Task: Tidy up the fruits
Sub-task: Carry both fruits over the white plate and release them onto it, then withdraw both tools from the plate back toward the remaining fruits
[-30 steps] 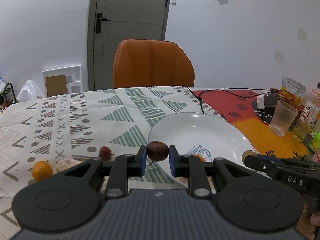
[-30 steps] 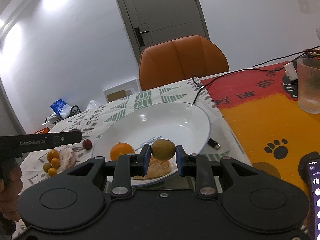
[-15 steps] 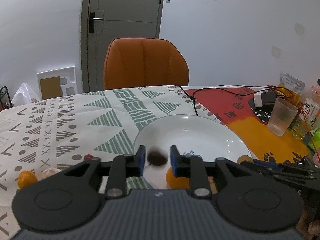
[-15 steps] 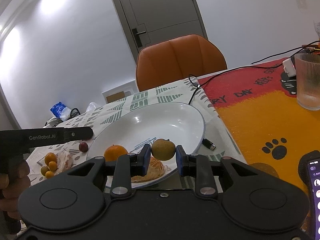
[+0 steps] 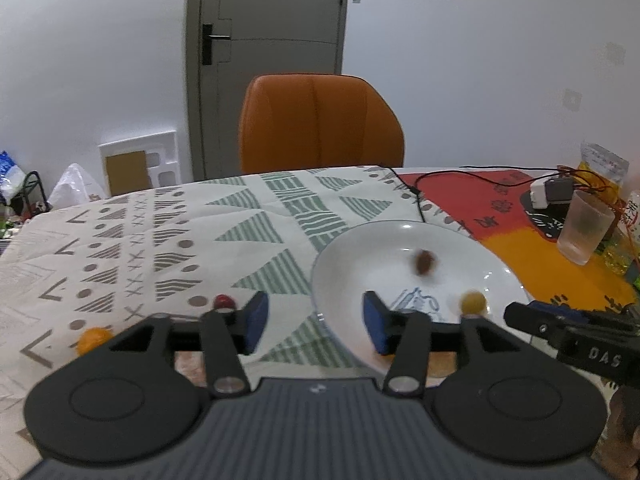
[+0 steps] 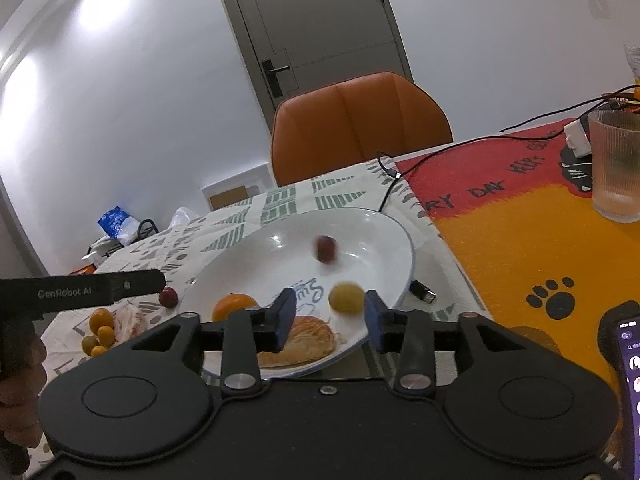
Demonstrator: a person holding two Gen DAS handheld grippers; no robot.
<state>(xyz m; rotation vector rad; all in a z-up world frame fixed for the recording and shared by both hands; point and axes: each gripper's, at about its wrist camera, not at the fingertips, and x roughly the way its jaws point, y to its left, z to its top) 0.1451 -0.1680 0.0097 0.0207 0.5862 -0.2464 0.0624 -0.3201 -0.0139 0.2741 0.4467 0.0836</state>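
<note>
Both claws are spread wide with nothing in them. Left claw (image 5: 316, 322) hangs over the near-left rim of the white plate (image 6: 400, 236), and right claw (image 6: 330, 320) sits at the plate's near edge.

On the plate: a small dark reddish-brown fruit (image 6: 325, 249) blurred near the middle, a round yellow-green one (image 6: 346, 298) also blurred, right in front of the right claw's open jaws, a shiny orange (image 6: 234, 305), and a flaky tan pastry-looking thing (image 6: 304, 342) I can't identify for sure. The blur makes me think the two small ones are rolling or dropping, just a guess.

What's left is off to the left on the patterned cloth of the bench (image 5: 160, 240): a glossy red date-like fruit (image 5: 223, 301) just ahead of the left claw's left finger, a small orange one (image 5: 93, 337) further left, and in the right view a cluster of little kumquats (image 6: 99, 332) beside a pale peeled chunk (image 6: 130, 322).

So the leftovers lie left of and a bit below the left claw, clearly that hand's job; the right is well apart from them. They're all smooth, round and tiny, no real long axis, so they'll likely scoot if nudged off-centre. The plate looks glazed and slick.
</note>
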